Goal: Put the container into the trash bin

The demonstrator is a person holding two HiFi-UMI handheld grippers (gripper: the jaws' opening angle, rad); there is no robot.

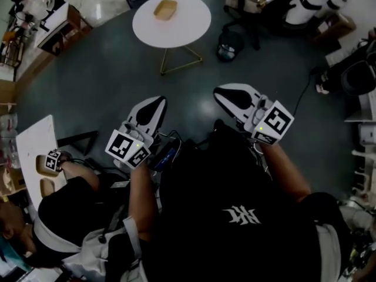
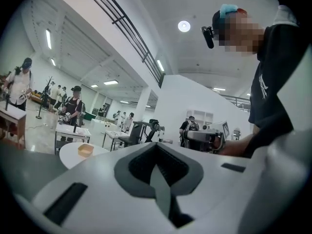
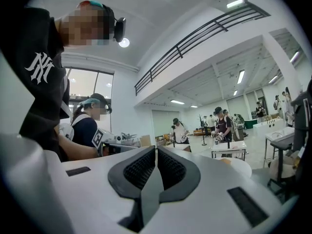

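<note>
A tan shallow container [image 1: 165,9] sits on a round white table [image 1: 185,31] across the dark floor, far ahead of both grippers. The left gripper view also shows the container [image 2: 86,150] on that table [image 2: 70,156]. A dark round bin-like object [image 1: 229,44] stands on the floor to the right of the table. My left gripper [image 1: 158,101] and right gripper [image 1: 219,91] are held level at waist height, side by side. Each is shut with nothing between its jaws, as both the left gripper [image 2: 157,146] and right gripper [image 3: 155,149] views show.
Another person [image 1: 59,216] works at a white table [image 1: 32,140] at the lower left, holding a gripper near tan containers. Office chairs and boxes [image 1: 294,7] crowd the upper right. A black cable [image 1: 302,96] runs over the floor. Several people stand at desks in the hall [image 2: 73,111].
</note>
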